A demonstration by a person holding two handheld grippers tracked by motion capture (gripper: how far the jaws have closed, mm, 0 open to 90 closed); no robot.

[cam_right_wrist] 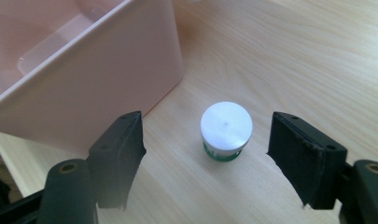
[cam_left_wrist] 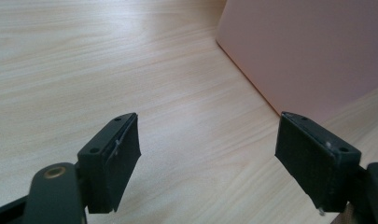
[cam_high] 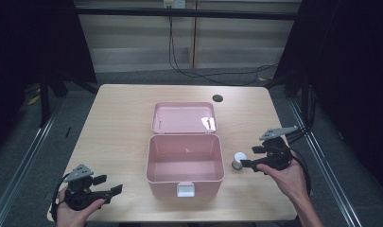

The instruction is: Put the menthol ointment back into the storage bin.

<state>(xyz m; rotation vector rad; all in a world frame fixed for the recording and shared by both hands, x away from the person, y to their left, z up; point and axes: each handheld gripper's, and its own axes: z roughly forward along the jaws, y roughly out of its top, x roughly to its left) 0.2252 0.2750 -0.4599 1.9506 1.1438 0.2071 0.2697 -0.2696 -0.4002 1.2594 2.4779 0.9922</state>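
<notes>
A pink box [cam_high: 166,187] stands open at the middle of the table, its lid [cam_high: 184,118] lying back flat behind it. A small jar [cam_high: 239,160] with a white cap and green band stands upright on the table just right of the box. My right gripper [cam_high: 252,156] is open and points at the jar from the right. In the right gripper view the jar [cam_right_wrist: 226,127] sits just ahead of the wide jaws, untouched, with the box wall [cam_right_wrist: 98,88] to its left. My left gripper [cam_high: 108,185] rests open and holds nothing at the front left, beside the box [cam_left_wrist: 317,56].
The box has a white latch [cam_high: 186,190] on its front wall and a small white piece [cam_high: 209,124] inside the lid. A dark round hole [cam_high: 218,98] marks the table's far side. Bare wood [cam_high: 113,132] lies left of the box. Cables [cam_high: 179,66] run on the floor behind.
</notes>
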